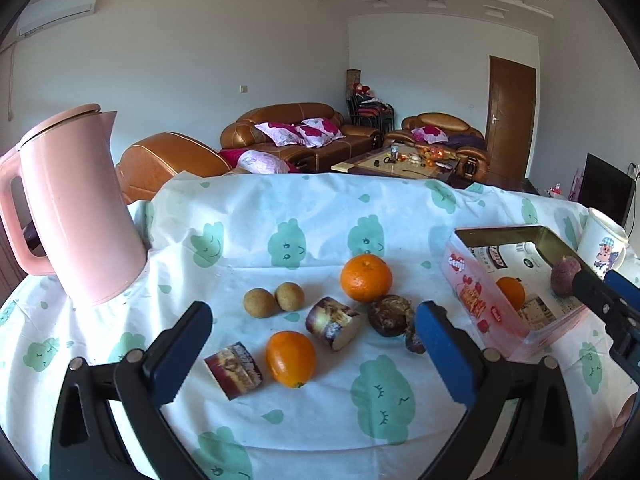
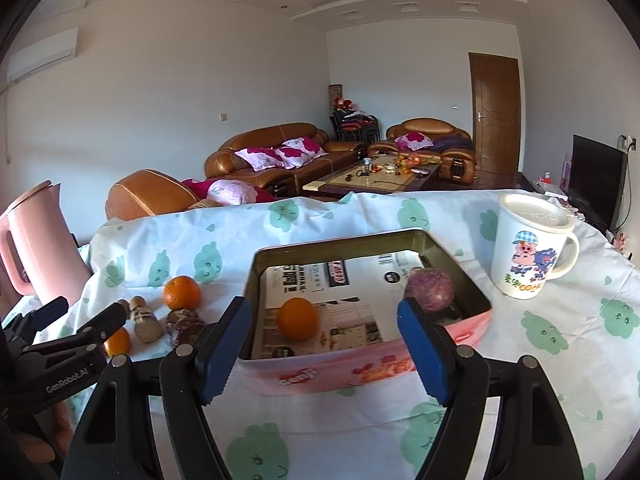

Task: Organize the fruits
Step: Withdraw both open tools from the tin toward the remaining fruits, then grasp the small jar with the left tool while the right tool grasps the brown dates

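Hovering with jaws spread and empty, the left gripper [image 1: 314,344] is best centred on the oval orange citrus fruit [image 1: 291,358]; the pink open tin box [image 1: 524,332] sits at three o'clock on the desk.

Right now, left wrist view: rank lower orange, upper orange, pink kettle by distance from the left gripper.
From the left gripper:
1. Lower orange, between the fingers, nearest.
2. Upper orange, just beyond, centre-right.
3. Pink kettle, far left, farthest.

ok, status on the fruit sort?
Left gripper open, empty, over loose fruit. Right gripper open, empty, at pink tin box. One orange, one purple fruit boxed. Nothing blocking.
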Tool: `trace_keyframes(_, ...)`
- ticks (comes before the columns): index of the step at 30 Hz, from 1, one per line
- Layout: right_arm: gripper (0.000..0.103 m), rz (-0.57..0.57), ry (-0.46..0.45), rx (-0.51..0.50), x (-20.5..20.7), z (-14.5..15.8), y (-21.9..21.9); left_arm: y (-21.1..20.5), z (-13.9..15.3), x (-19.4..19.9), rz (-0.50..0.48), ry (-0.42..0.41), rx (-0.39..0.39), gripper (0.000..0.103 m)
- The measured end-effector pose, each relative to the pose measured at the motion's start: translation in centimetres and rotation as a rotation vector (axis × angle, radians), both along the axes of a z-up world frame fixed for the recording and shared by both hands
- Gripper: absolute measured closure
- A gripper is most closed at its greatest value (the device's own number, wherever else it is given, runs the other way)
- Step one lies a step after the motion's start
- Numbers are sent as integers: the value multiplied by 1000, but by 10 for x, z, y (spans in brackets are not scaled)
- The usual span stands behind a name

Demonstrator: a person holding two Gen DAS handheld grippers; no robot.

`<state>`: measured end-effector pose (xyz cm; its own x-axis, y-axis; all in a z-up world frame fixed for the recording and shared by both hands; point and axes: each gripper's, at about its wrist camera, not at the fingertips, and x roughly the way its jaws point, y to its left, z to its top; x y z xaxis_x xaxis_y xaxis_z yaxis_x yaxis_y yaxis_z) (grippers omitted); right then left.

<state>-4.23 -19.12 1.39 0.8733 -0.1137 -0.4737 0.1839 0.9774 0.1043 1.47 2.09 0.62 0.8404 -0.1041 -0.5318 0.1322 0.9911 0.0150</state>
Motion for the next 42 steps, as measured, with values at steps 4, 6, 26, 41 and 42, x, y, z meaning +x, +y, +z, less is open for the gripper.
trace_keyframes(4,26,92,7,29,4,1,25,32,5,8,53,4,10,0)
trace_keyframes(6,26,145,22,21,8,-1,42,49,5,13,102,13,40,0)
trace_keyframes(26,46,270,303,-129,89,-42,111,65,-24,22,-111,193,133,2)
trace_keyframes(41,61,318,328,-186,93,-46,109,57,-39,30,-204,267,96,57)
trace_keyframes(42,61,325,322,-170,91,-45,107,60,-37,29,-195,257,87,57)
